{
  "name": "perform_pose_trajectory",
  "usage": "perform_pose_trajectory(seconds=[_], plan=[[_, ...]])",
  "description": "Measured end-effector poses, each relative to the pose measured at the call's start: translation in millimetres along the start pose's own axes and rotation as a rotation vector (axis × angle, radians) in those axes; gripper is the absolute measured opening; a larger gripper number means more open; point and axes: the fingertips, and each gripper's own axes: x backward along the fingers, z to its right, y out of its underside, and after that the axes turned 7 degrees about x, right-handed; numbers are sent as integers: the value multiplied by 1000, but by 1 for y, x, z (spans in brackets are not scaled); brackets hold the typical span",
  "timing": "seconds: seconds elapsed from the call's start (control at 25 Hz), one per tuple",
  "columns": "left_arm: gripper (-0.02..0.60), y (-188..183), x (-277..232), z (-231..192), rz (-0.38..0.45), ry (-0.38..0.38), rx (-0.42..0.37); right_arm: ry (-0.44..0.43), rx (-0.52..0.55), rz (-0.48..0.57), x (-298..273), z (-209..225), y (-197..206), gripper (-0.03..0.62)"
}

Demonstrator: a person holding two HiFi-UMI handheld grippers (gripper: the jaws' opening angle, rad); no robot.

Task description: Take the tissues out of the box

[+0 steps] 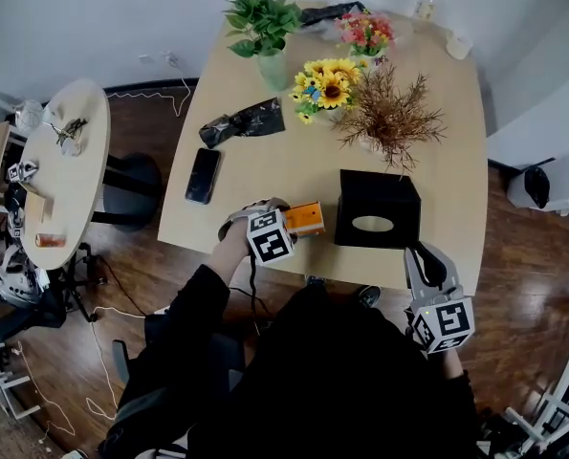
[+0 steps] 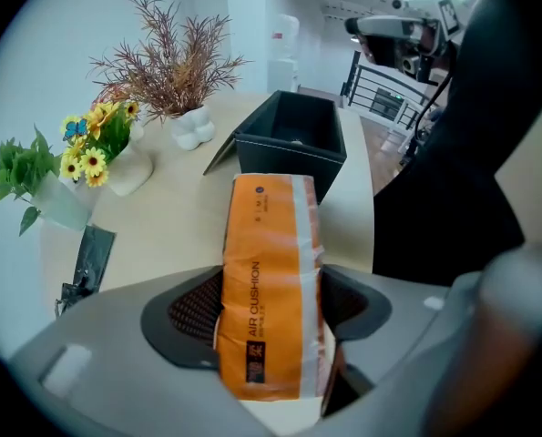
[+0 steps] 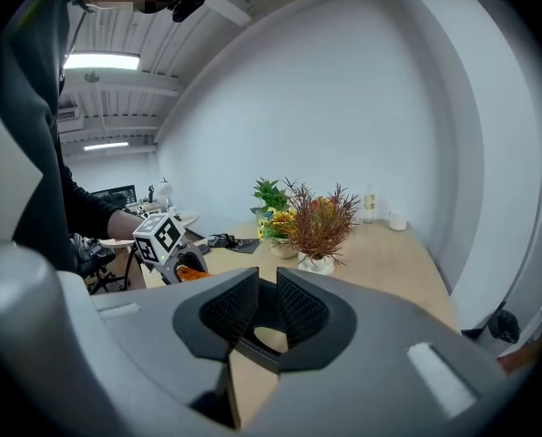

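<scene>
An orange tissue pack (image 1: 306,217) lies near the wooden table's front edge, left of the black tissue box (image 1: 361,194). My left gripper (image 1: 294,224) holds it. In the left gripper view the pack (image 2: 271,271) fills the gap between the jaws of the left gripper (image 2: 269,321), with a pad against each side, and the box (image 2: 289,148) stands just beyond it. My right gripper (image 1: 426,261) hovers at the box's front right corner. In the right gripper view the right gripper (image 3: 266,303) has its pads a narrow gap apart with nothing between them, and the box (image 3: 252,358) shows beyond.
A phone (image 1: 203,175) and a crumpled black bag (image 1: 244,122) lie on the table's left side. Sunflowers (image 1: 327,84), a dried plant (image 1: 389,113), a green plant (image 1: 263,22) and pink flowers (image 1: 365,32) stand behind the box. A round side table (image 1: 64,161) is at the left.
</scene>
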Motion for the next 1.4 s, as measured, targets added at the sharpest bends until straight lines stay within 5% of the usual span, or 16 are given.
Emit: perform_pose_trajectory(seconds=[0.4, 0.76, 0.92, 1.08, 1.4], plan=[[366, -7, 24, -15, 44, -112, 44, -14, -10, 21, 6, 6, -1, 61], [362, -95, 126, 8, 482, -186, 187, -20, -27, 38, 11, 15, 5, 58], [346, -139, 159, 32, 654, -166, 176, -11, -30, 47, 15, 22, 3, 57], [303, -175, 185, 56, 851, -126, 261, 9, -35, 68, 21, 33, 2, 55], [266, -198, 169, 89, 913, -110, 363, 72, -37, 89, 39, 66, 2, 52]])
